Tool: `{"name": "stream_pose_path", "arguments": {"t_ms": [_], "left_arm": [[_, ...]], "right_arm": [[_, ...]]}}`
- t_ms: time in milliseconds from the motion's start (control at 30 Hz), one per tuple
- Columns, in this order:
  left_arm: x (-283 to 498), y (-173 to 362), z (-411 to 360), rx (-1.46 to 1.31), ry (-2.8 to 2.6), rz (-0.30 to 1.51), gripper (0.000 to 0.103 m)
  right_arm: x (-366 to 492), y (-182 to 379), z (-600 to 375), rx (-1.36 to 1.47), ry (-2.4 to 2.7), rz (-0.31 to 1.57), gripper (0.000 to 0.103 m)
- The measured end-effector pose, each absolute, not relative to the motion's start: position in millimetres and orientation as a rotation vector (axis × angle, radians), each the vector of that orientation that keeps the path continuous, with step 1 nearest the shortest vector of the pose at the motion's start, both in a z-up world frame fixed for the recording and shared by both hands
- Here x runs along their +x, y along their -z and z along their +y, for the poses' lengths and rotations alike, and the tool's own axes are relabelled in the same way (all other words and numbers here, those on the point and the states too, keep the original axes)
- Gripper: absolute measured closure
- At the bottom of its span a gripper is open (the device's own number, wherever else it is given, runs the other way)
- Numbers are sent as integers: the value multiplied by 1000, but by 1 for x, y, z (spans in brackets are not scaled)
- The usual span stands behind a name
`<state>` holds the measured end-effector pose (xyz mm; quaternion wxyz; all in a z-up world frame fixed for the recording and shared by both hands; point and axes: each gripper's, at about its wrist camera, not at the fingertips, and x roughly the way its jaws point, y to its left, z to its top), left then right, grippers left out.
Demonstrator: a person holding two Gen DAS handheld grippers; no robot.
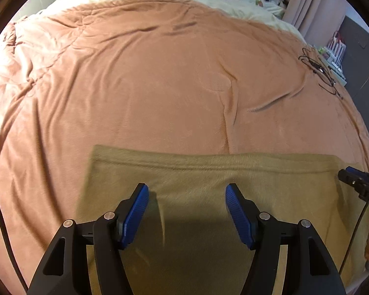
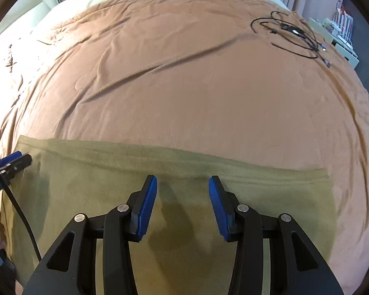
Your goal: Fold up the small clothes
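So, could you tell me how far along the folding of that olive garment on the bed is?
Early. Done: the olive garment lies spread flat on the peach blanket, its far edge straight. In hand: nothing; the left gripper and right gripper are both open above the cloth, gripping nothing. Left: I see no completed fold, so seemingly every fold.

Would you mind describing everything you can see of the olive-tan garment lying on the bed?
The olive-tan garment is a soft, knit-looking cloth lying flat on the peach blanket. Its far edge runs straight, with a stitched hem line just inside it, and both far corners look square. The near part is hidden under the tools. The left gripper and right gripper hang over it with jaws open, holding nothing; whether they touch the cloth is unclear. Their shadows fall on it.
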<state>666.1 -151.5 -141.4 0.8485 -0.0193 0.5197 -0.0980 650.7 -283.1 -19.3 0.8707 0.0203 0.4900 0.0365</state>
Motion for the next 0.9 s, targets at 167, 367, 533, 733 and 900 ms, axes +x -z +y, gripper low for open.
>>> {"name": "stream_pose_path", "arguments": {"t_ms": [167, 367, 533, 733, 900], "left_arm": [[656, 136, -127, -46, 197, 1119, 44], [659, 155, -108, -52, 156, 1188, 63], [665, 160, -109, -26, 132, 1147, 66], [658, 139, -101, -22, 70, 1088, 66], [635, 123, -94, -51, 123, 1086, 66]], "right_arm": [[624, 16, -315, 46, -42, 1038, 61], [616, 21, -362, 68, 59, 1087, 64], [623, 36, -384, 51, 123, 1120, 78], [617, 25, -390, 45, 220, 1058, 90], [601, 15, -380, 96, 108, 1056, 90]]}}
